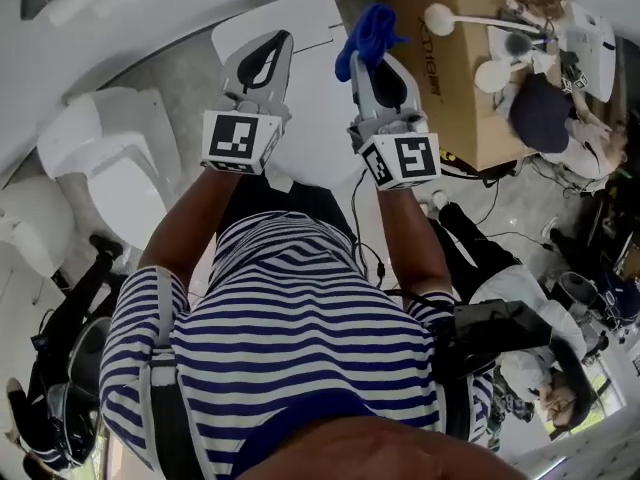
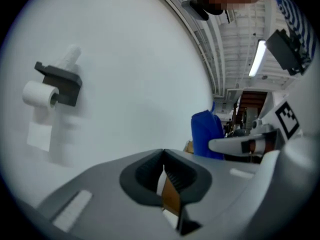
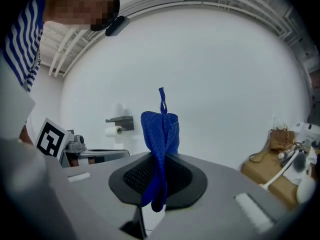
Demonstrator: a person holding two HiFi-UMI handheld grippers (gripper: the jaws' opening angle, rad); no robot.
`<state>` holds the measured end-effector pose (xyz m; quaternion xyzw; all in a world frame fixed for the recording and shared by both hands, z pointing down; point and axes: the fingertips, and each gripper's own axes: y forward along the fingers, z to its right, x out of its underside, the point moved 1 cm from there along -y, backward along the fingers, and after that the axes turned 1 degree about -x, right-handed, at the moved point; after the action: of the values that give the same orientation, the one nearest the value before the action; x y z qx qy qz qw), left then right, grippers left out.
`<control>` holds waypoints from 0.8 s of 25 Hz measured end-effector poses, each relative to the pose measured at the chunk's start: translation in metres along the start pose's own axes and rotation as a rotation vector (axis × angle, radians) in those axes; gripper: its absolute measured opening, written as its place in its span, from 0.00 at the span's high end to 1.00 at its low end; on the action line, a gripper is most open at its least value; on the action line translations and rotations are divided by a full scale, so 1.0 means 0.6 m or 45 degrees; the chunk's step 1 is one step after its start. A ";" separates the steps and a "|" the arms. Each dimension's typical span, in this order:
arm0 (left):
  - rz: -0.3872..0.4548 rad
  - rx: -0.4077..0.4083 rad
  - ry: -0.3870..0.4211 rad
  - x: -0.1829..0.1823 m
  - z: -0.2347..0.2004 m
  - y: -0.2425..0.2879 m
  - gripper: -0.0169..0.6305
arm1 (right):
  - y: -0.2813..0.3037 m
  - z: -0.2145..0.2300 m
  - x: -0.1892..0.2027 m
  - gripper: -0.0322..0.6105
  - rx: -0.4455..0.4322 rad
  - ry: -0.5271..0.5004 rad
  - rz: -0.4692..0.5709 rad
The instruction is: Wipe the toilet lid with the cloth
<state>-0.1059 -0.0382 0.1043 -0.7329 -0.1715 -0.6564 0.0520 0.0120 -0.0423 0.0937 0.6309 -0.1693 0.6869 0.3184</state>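
The person in the striped shirt stands over the white toilet lid (image 1: 318, 118), one tool in each hand. The right tongs (image 1: 376, 56) (image 3: 159, 159) are clamped on the blue cloth (image 1: 366, 34) (image 3: 160, 126). It sticks up bunched from the tips over the lid's far right edge, with a short tail hanging below the jaws. The left tongs (image 1: 271, 46) (image 2: 163, 156) are pressed together with nothing between them, held just left of the cloth above the lid. A toilet paper roll (image 2: 36, 94) hangs on the white wall beyond. A cardboard box (image 1: 455, 63) sits to the right of the toilet.
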 end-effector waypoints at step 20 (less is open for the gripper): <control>-0.321 -0.126 -0.199 0.480 -0.165 0.151 0.97 | 0.222 0.094 0.515 0.87 -0.051 0.119 -0.455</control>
<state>-0.1475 -0.1003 0.4134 -0.7560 -0.2331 -0.6064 -0.0804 -0.0324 -0.1075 0.4257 0.6120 -0.0534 0.6444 0.4554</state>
